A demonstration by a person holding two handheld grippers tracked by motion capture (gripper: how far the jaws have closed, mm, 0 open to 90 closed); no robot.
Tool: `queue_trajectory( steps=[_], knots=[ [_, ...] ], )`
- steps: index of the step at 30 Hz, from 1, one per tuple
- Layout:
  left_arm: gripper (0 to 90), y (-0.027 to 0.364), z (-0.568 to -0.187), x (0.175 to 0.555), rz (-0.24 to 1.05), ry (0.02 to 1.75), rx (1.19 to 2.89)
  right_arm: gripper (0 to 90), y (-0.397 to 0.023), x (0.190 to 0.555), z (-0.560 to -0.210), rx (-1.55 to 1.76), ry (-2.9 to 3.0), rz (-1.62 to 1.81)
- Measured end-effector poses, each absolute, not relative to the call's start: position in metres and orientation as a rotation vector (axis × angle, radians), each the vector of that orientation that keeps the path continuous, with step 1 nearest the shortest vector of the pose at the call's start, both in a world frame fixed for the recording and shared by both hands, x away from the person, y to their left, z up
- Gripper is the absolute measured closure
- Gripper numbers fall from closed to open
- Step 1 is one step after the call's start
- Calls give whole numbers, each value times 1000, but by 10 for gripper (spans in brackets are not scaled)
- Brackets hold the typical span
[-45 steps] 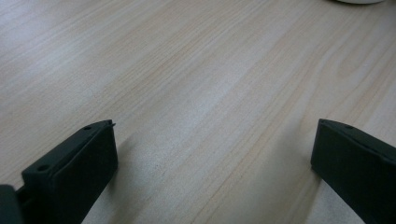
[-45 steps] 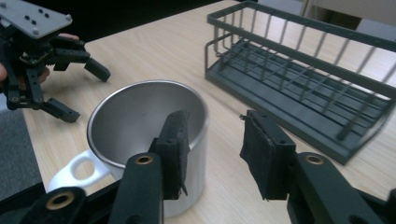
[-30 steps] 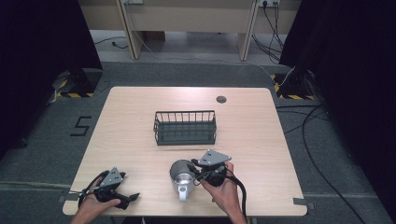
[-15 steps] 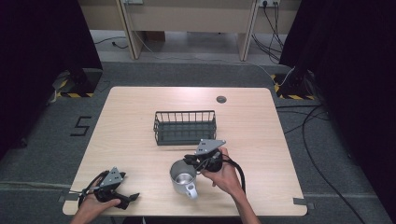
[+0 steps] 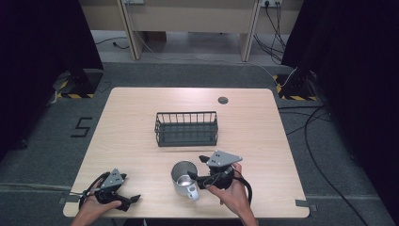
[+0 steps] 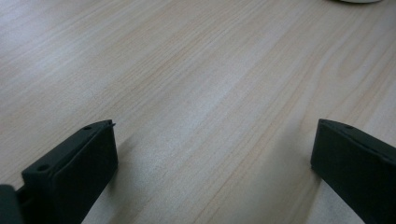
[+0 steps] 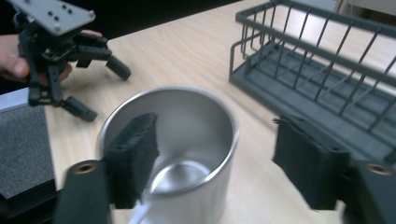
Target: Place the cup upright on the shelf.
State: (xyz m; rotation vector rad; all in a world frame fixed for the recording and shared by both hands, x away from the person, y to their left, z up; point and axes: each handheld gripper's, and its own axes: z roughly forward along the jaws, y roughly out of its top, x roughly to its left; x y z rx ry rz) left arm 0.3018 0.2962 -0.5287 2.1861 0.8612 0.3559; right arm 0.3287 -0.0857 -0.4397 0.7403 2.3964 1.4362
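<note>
The steel mug (image 5: 185, 180) stands upright on the table (image 5: 263, 141), near your edge, its mouth up and its handle turned toward you. Your right tongs (image 5: 195, 169) are right beside it on its right; in the right gripper view one jaw sits over the mug's open mouth and the other outside the wall toward the wire basket (image 5: 187, 128). The jaws have just been opening, spread with the pads off the rim. The basket lies beyond the mug, farther across the table. Your left tongs (image 5: 134, 200) rest open, well apart at the near left corner.
</note>
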Motion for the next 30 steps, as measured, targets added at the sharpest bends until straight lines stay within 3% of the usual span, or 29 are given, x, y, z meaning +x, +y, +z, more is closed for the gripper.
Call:
queue_trajectory(
  steps=[1,6,16,30],
  knots=[
    [0,296,-529,302,356,861,2186,219,-87,318,-444,764,2389,1422],
    [0,296,-529,302,357,860,2187,167,-86,295,-451,799,2389,1407],
    [0,296,-529,302,357,860,2188,186,-80,285,-465,771,2436,1296],
    [0,296,-529,302,356,861,2186,240,-115,305,-465,799,2409,1258]
  ],
)
